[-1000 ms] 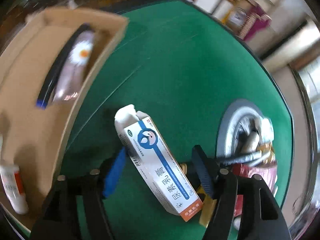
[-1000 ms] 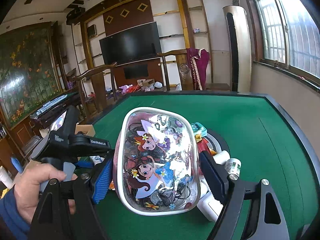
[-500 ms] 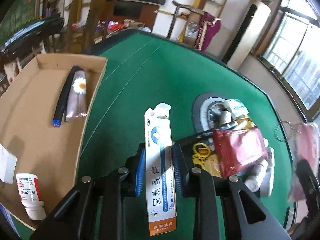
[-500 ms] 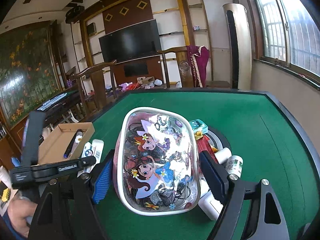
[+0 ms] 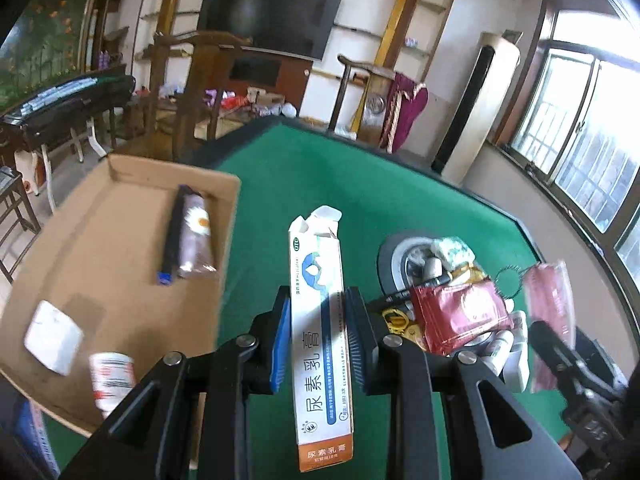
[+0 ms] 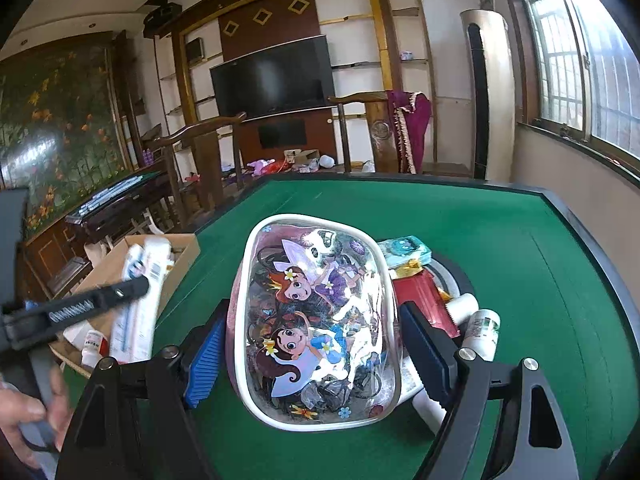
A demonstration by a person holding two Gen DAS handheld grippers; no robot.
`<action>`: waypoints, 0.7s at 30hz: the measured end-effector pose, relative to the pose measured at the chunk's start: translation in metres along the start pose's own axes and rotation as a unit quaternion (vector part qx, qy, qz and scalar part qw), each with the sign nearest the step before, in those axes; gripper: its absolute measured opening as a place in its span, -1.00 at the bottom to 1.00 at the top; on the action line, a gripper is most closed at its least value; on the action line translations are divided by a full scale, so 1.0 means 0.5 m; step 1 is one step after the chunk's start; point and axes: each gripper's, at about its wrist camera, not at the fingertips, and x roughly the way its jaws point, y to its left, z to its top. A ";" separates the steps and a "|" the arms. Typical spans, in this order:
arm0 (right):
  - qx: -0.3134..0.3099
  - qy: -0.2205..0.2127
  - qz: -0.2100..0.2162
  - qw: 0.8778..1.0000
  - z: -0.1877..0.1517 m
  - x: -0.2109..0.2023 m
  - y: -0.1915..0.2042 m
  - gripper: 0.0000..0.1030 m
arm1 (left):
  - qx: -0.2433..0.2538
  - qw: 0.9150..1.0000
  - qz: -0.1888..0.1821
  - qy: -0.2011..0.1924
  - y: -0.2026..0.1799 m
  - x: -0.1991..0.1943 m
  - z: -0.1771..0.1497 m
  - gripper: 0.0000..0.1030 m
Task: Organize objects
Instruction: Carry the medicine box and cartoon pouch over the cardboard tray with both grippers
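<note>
**Two grippers, each carrying one item above the green table**

Left gripper (image 5: pixel 317 334): both pads pressed against the long sides of a white-and-blue ointment carton (image 5: pixel 322 344), held lengthwise with its torn-open flap pointing away and its orange end nearest the camera. Left of it lies a shallow cardboard box (image 5: pixel 100 248) containing a dark tube with a daisy print (image 5: pixel 192 236), a blue-capped pen (image 5: pixel 171 240) touching the tube, a white pad (image 5: pixel 54 336) and a small white bottle (image 5: pixel 110 374). To the right, a round grey tray (image 5: pixel 390 254) carries a heap of items, topped by a red foil pouch (image 5: pixel 460 312).

Right gripper (image 6: pixel 312 354): jaws set wide, closed on the sides of a clear cartoon-printed pouch (image 6: pixel 316 328) with white trim, raised above the green table (image 6: pixel 500 240). Behind the pouch sits the same tray heap, including a white bottle (image 6: pixel 482 330); the cardboard box lies at left.
</note>
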 end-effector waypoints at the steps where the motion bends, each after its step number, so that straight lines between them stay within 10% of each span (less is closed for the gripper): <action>1: -0.001 0.001 0.001 1.000 -0.001 0.000 0.004 0.67 | -0.005 1.000 0.000 -0.004 0.011 -0.011 0.004 -0.51; 21: -0.027 0.056 0.123 0.990 0.026 0.061 0.215 0.67 | -0.061 0.998 0.002 -0.021 0.218 -0.112 0.060 -0.50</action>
